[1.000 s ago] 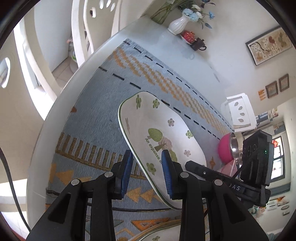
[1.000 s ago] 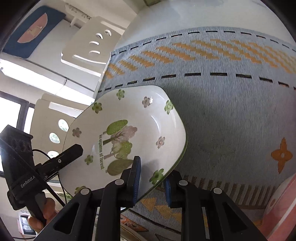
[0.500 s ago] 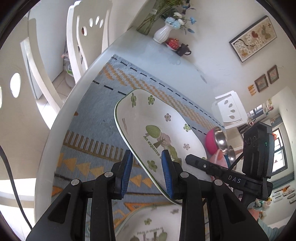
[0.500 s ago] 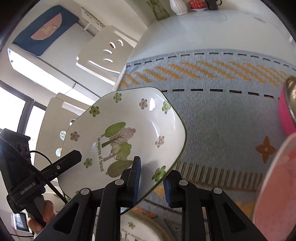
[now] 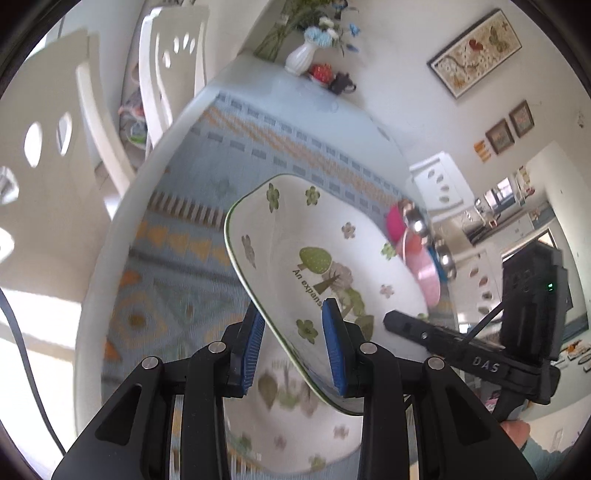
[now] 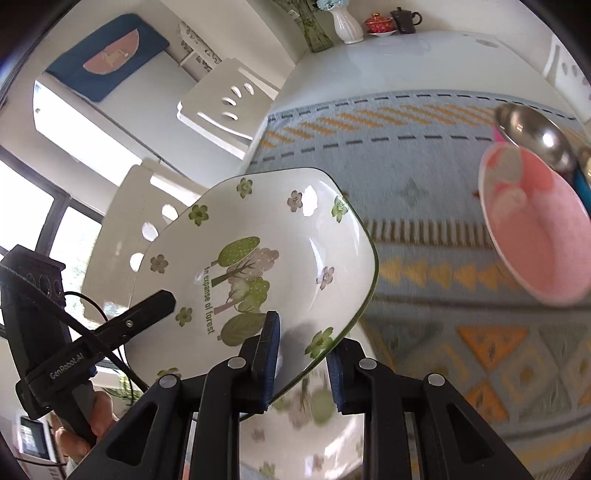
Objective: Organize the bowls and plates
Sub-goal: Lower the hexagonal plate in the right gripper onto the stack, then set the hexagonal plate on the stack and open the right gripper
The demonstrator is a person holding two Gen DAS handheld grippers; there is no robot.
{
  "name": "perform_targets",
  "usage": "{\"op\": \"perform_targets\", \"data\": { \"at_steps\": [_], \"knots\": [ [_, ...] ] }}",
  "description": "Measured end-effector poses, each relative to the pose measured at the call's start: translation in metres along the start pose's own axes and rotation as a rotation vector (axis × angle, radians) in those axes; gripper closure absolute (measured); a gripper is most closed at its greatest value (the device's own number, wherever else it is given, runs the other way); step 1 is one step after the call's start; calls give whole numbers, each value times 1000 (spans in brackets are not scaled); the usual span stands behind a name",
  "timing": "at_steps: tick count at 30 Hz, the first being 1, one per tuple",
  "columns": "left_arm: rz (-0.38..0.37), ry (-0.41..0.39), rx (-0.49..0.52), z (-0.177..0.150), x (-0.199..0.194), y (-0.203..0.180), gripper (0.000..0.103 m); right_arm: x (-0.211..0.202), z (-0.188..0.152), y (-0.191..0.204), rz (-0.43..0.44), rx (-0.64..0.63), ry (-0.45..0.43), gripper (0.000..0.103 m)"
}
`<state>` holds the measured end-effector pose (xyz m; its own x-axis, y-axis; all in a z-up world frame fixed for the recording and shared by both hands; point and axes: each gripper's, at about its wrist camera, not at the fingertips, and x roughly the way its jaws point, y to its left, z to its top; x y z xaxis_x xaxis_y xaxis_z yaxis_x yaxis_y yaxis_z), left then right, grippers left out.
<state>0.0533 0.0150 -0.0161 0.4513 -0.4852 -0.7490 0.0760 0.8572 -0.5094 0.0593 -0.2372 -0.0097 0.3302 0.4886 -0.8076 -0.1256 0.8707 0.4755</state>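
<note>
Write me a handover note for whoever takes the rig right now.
Left gripper: clamped on the floral plate.
Right gripper: on the opposite rim, jaws opening, rim between them.
Plate: tilted in the air over a matching plate on the mat; pink bowl and steel bowl at right.
Done: plate lifted.
Left: place it, sort the bowls.

Two white tree-print plates [image 5: 332,251] [image 5: 295,435], one pink bowl [image 6: 543,236], two steel bowls [image 6: 535,133] [image 5: 445,258], one white vase [image 6: 347,22], one teapot [image 6: 404,15].
</note>
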Motion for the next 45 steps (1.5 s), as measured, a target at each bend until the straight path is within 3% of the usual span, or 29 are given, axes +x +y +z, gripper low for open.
{"op": "perform_targets", "data": {
  "at_steps": [6, 14, 33, 37, 45],
  "knots": [
    [-33, 59, -15, -38, 1, 10, 75, -1, -40, -3, -23, 33, 51, 80],
    [-35, 114, 5, -63, 10, 4, 75, -2, -61, -9, -55, 58, 82, 80],
    [-5, 186, -12, -80, 22, 15, 75, 7, -81, -11, -38, 101, 138, 80],
    [-29, 181, -36, -79, 22, 22, 75, 6, -83, -9, -31, 99, 148, 80],
    [1, 189, -13, -74, 16, 21, 75, 3, -84, -11, -14, 134, 152, 80]
  ]
}}
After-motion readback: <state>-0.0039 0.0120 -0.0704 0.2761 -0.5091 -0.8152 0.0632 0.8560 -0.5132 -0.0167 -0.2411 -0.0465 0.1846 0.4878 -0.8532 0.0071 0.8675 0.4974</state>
